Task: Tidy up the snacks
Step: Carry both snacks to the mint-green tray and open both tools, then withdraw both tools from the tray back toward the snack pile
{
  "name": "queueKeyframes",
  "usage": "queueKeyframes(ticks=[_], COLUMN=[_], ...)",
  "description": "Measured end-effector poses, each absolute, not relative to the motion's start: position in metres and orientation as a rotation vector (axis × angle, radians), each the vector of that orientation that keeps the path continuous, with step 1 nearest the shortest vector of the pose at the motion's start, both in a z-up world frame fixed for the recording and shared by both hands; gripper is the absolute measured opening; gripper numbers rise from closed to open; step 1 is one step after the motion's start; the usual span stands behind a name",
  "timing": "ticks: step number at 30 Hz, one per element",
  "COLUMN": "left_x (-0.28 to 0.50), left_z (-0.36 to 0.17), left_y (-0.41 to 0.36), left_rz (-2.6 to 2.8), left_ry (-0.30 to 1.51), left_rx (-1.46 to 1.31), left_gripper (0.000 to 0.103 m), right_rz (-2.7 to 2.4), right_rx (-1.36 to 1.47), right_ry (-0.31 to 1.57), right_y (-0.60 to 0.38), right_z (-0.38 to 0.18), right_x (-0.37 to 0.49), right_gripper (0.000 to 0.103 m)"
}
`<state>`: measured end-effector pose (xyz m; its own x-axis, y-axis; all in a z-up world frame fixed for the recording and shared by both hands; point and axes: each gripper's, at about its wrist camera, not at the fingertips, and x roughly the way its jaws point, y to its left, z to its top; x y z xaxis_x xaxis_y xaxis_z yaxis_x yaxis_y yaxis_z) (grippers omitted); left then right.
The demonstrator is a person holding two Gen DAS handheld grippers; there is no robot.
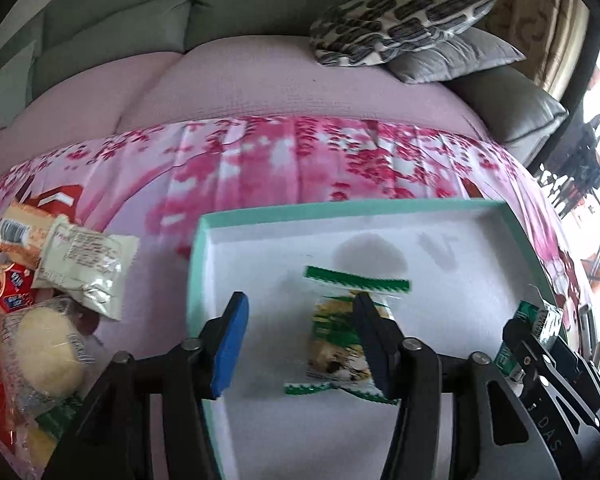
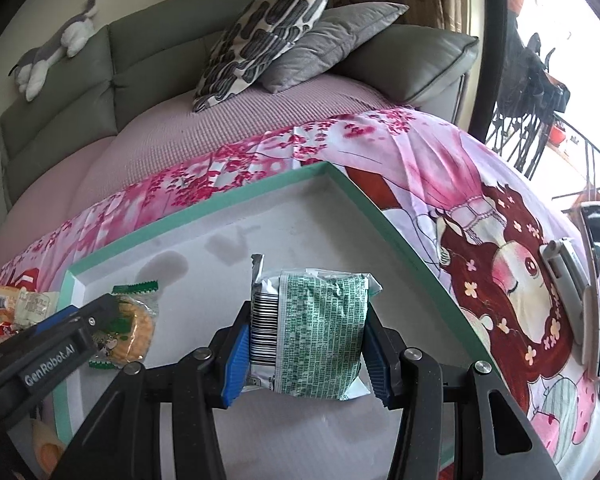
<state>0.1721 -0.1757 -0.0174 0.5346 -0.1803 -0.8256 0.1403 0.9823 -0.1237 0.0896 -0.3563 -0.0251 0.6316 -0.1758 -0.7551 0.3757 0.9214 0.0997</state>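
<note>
left tool (image 1: 300, 336) over the white tray (image 1: 380, 208) with the mint-green rim, jaws standing wide. a small green-edged biscuit packet (image 1: 340, 344) lies on the tray floor by the right finger; the pads are not pressing it. right tool (image 2: 304, 344) clamped on a green-printed snack pack (image 2: 316, 336), barcode end toward its left pad, held above the tray interior. more wrapped snacks (image 1: 76, 264) piled on the pink floral sheet (image 1: 300, 160) left of the tray. patterned cushion (image 2: 268, 28) and grey cushion (image 2: 332, 40) further back on the bed.
</note>
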Motion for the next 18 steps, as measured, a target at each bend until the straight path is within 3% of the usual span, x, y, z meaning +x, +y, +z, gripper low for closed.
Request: queueKeyframes(ticks=[3,6,11,14,17,18], left_x=[0.172,0.17,0.166,0.164,0.16,0.158], left_z=[-0.012,-0.005,0.008,0.014,0.021,0.022], left_y=[-0.171,-0.172,-0.174,-0.175,-0.173,-0.172], left_rz=[-0.186,-0.187,-0.191,-0.188,-0.172,-0.164], left_ry=[0.978,0.955,0.934,0.931,0.928,0.926], left_rx=[-0.058,-0.046,-0.04,-0.036,-0.038,-0.042], left_gripper=[0.062,0.081,0.086,0.09,0.098,0.098], right_rz=[-0.317,-0.315,-0.307,-0.313,-0.303,-0.301], right_rx=[0.254,0.249,0.233,0.224,0.228,0.228], right_ry=[0.831,0.831,0.826,0.841,0.85,0.853], right_y=[-0.353,-0.351,-0.348,-0.349,-0.352,-0.352], right_z=[-0.024,-0.023,-0.019,-0.019,-0.018,-0.018], right_x=[0.09,0.091,0.091,0.09,0.088,0.088], right_gripper=[0.053,0.066,0.074,0.087,0.09,0.095])
